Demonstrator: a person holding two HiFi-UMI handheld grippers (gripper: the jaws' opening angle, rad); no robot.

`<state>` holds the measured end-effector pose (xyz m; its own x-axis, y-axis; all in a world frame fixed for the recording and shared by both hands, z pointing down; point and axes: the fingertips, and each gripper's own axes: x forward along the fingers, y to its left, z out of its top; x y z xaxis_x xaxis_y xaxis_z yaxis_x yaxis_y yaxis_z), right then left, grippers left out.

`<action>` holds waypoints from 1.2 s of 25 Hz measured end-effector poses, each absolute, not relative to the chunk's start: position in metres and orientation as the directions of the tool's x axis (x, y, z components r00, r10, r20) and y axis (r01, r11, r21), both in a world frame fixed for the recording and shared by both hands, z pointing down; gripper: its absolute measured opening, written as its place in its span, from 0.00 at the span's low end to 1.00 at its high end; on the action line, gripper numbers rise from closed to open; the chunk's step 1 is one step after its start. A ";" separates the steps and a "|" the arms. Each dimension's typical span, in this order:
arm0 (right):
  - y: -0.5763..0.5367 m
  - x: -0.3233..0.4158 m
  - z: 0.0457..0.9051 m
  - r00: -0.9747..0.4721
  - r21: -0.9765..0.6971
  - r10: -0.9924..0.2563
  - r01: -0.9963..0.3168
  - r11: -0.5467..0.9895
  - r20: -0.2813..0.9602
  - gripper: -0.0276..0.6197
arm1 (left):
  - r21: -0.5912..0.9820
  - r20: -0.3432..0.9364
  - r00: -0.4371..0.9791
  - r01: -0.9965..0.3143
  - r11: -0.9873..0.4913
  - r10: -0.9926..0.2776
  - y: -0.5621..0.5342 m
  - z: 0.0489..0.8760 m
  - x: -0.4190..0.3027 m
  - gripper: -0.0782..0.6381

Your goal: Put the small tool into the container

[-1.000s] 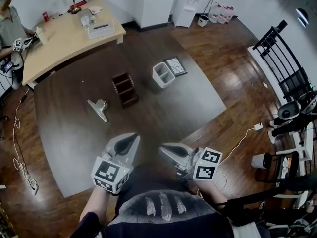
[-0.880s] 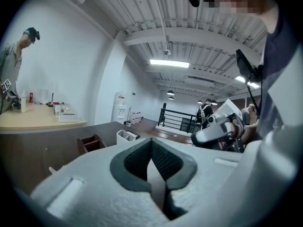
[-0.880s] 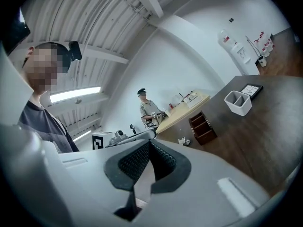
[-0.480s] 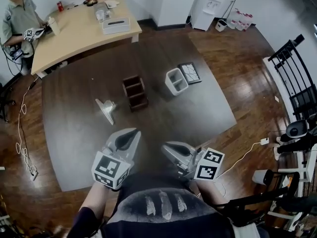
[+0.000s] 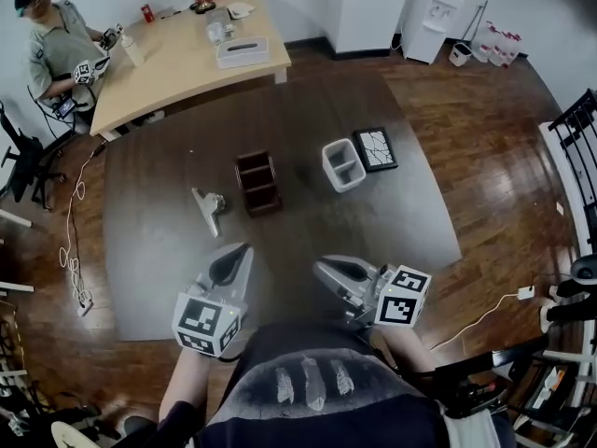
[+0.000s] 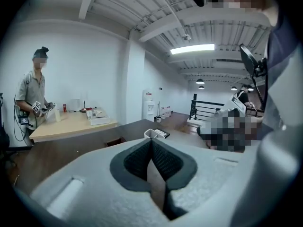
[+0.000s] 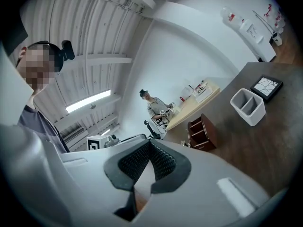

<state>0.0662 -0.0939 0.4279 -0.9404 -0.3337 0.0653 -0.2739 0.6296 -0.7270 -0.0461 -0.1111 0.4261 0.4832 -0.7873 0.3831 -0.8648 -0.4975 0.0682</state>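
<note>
The small tool (image 5: 209, 205), grey with a wide flat blade, lies on the dark mat (image 5: 168, 278) in the head view. To its right stand a brown wooden container (image 5: 257, 183) and a white two-compartment bin (image 5: 343, 164). My left gripper (image 5: 234, 262) and right gripper (image 5: 329, 273) hover close to my body, well short of the tool, both shut and empty. The left gripper view shows its pads (image 6: 161, 160) pressed together, with the white bin (image 6: 152, 134) far ahead. In the right gripper view the pads (image 7: 158, 161) meet too, beyond them the brown container (image 7: 202, 131) and the bin (image 7: 247, 106).
A black framed tile (image 5: 376, 148) lies beside the white bin. A wooden desk (image 5: 177, 73) with small items stands at the back left, and a person (image 5: 56, 40) sits at it. A white cable (image 5: 75, 250) runs along the floor on the left. A water dispenser (image 5: 434, 7) stands at the back.
The head view has swung, so the mat and everything on it now sit further right and lower in the frame. Both grippers stay shut at the same place near my body.
</note>
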 end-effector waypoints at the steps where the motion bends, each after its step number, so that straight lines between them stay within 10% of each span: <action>1: -0.095 0.069 0.429 -0.943 -0.733 -0.326 -0.266 0.626 0.064 0.04 | 0.063 0.383 0.471 -0.871 -0.486 -0.794 -0.112 0.425 -0.045 0.11; 30: -0.106 0.055 0.418 -0.934 -0.679 -0.335 -0.329 0.656 0.128 0.04 | 0.029 0.357 0.493 -0.855 -0.518 -0.793 -0.130 0.424 -0.064 0.11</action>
